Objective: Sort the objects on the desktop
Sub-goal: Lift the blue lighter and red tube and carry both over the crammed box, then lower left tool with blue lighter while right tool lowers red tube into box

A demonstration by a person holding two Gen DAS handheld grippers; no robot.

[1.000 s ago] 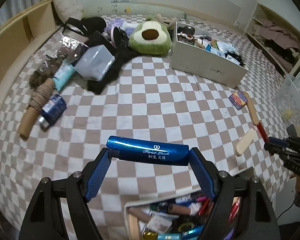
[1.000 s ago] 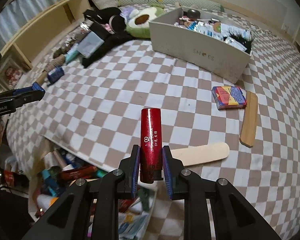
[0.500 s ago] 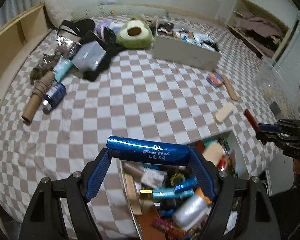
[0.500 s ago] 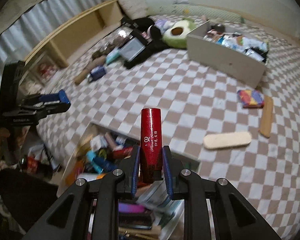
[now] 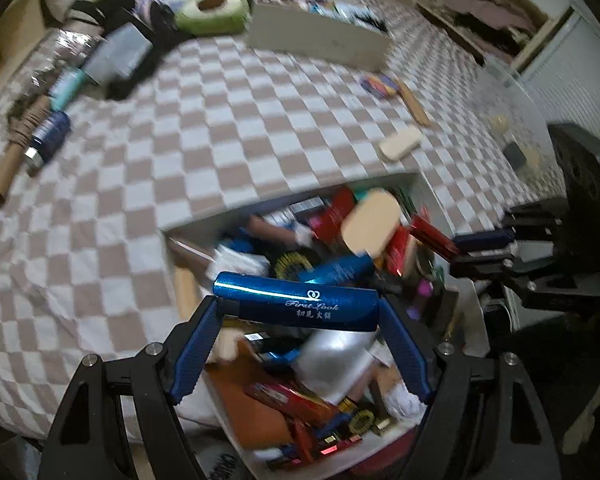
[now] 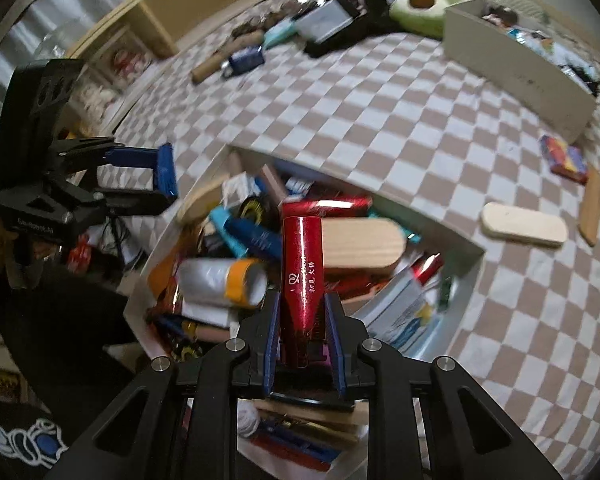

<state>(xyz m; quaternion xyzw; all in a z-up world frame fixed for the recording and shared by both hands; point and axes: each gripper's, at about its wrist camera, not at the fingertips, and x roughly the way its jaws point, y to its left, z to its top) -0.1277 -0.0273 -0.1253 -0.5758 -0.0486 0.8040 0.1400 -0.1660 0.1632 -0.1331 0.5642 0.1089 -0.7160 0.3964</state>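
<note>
Left wrist view: left gripper spread wide, clamping blue tube endwise above open box. Right gripper pinches red tube upright. Lower into gaps among clutter before releasing.

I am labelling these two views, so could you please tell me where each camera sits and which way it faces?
Left wrist: behind the left gripper, looking down past its blue tube into the cluttered box; the right gripper shows.
Right wrist: behind the right gripper, holding a red tube, over that box; the left gripper shows.
Shared: box, checkered cloth.
</note>
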